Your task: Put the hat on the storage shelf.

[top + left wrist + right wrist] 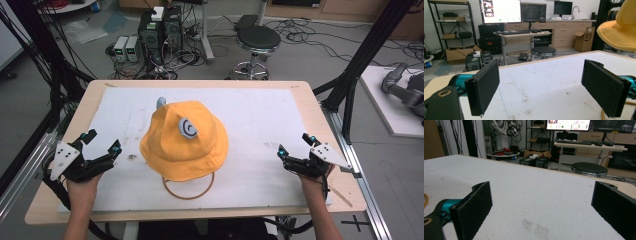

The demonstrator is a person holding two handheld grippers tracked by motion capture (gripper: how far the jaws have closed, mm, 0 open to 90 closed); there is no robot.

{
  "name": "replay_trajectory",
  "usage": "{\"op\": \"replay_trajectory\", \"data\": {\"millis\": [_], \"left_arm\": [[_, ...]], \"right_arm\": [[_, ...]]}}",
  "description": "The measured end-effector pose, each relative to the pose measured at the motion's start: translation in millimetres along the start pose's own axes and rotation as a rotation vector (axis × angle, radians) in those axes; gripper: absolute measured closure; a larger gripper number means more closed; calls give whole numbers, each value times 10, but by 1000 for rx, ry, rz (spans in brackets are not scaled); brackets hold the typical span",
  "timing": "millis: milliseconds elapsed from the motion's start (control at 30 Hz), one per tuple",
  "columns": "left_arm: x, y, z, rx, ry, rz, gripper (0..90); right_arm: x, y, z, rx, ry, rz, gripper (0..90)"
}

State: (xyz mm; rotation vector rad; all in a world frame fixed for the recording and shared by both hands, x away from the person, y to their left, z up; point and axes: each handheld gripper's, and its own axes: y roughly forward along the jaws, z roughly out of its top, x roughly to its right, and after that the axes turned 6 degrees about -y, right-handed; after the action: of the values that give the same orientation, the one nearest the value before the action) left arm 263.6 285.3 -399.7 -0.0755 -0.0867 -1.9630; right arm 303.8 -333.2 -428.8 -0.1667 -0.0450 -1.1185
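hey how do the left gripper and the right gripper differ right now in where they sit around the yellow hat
The left gripper sits left of the yellow hat, its inner jaw close to the brim; the right gripper sits to the hat's right, farther from the brim. The left gripper's jaws look spread wider than the right gripper's. Both are open, empty, over the white mat.

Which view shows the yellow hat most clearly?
The high view: the whole hat lies mid-table, with its strap loop in front. The left gripper view catches part of its brim at the upper right; the right gripper view faces bare table.
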Motion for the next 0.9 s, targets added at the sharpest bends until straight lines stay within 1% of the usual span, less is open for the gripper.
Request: {"op": "replay_trajectory", "data": {"millis": [167, 333, 467, 733, 833, 900], "left_arm": [[13, 2, -19, -9, 2, -10, 154], [14, -11, -16, 0, -1, -14, 153], [4, -14, -19, -4, -3, -16, 154], [-9, -19, -24, -8, -9, -10, 154], [-18, -25, -25, -9, -3, 1, 154], [-17, -26, -26, -3, -9, 6, 154]], "right_arm": [[-11, -9, 6, 2, 0, 3, 30], [-6, -20, 14, 11, 14, 1, 30], [-5, -20, 13, 10, 19, 1, 31], [-2, -28, 15, 14, 24, 2, 30], [-4, -28, 15, 15, 24, 2, 30], [-6, -29, 16, 15, 25, 2, 30]]}}
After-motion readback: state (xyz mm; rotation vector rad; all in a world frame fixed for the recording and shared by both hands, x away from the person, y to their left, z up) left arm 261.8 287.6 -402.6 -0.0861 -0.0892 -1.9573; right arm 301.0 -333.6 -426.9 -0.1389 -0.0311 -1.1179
